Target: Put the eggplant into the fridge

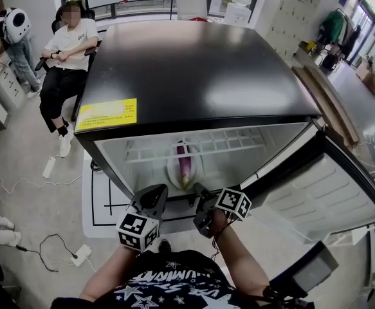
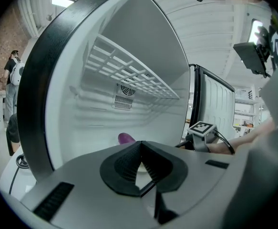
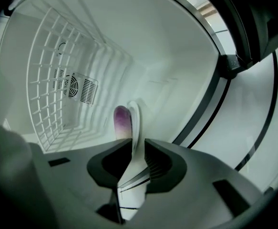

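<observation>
office room, pale floor with loose cables; a person [image 1: 68, 50] sits on a chair at the back left. black-topped fridge [image 1: 200, 69] stands in front of the wearer, yellow label [image 1: 107, 114] near its front edge, door [image 1: 329, 185] swung open to the right. white interior, wire shelf [image 3: 48, 80] up high, vent on the back wall. eggplant [image 1: 185, 166] lies on a white plate [image 1: 174, 169] inside the fridge compartment, purple end showing. right gripper [image 3: 138, 144] pinches the plate's near rim, plate seen edge-on between its jaws. left gripper [image 2: 139, 144] just beside it at the fridge mouth, jaws pressed together, nothing between them.
</observation>
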The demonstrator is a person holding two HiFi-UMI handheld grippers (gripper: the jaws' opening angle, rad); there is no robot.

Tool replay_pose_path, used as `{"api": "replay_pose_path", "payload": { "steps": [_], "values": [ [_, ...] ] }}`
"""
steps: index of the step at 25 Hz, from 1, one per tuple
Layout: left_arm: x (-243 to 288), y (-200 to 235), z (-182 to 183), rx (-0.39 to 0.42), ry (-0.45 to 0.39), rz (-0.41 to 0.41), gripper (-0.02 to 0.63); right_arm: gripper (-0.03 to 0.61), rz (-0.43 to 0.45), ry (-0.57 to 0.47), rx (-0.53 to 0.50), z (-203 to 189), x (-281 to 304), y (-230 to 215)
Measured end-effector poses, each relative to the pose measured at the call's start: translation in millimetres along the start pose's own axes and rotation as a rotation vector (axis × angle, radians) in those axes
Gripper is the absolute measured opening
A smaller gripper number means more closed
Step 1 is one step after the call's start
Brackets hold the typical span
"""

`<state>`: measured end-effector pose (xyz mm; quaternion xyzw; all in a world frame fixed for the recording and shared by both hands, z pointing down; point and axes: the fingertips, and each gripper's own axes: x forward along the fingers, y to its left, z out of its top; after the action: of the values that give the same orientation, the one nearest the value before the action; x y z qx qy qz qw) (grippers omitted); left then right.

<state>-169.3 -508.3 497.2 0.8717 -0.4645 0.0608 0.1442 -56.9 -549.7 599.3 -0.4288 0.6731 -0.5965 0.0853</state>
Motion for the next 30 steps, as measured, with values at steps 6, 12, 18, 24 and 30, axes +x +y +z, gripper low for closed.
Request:
{"api": "replay_pose_path", "payload": {
  "steps": [6, 12, 18, 24, 30],
  "values": [
    [0.2, -10.6, -2.1, -0.011, 0.000, 0.013, 0.009, 0.060, 0.088, -0.001, 0.033, 0.2, -13.7, 10.5],
    [-7.1, -28.3, -8.6, -0.027, 0.002, 0.044, 0.009, 0.060, 0.168, 0.052, 0.084, -12.7, -31.4, 18.4],
    [-26.2, -54.4, -18.7, -0.044, 0.006, 0.086, 0.009, 0.058, 0.188, 0.111, 0.047, -31.6, -60.5, 15.5],
    [-53.3, -83.8, -32.1, -0.055, 0.010, 0.138, 0.009, 0.026, 0.194, 0.193, 0.007, -57.5, -90.4, 9.6],
    [-87.2, -117.2, -51.8, -0.084, 0.019, 0.189, 0.009, 0.006, 0.201, 0.263, -0.025, -88.2, -131.5, 2.8]
  ]
}}
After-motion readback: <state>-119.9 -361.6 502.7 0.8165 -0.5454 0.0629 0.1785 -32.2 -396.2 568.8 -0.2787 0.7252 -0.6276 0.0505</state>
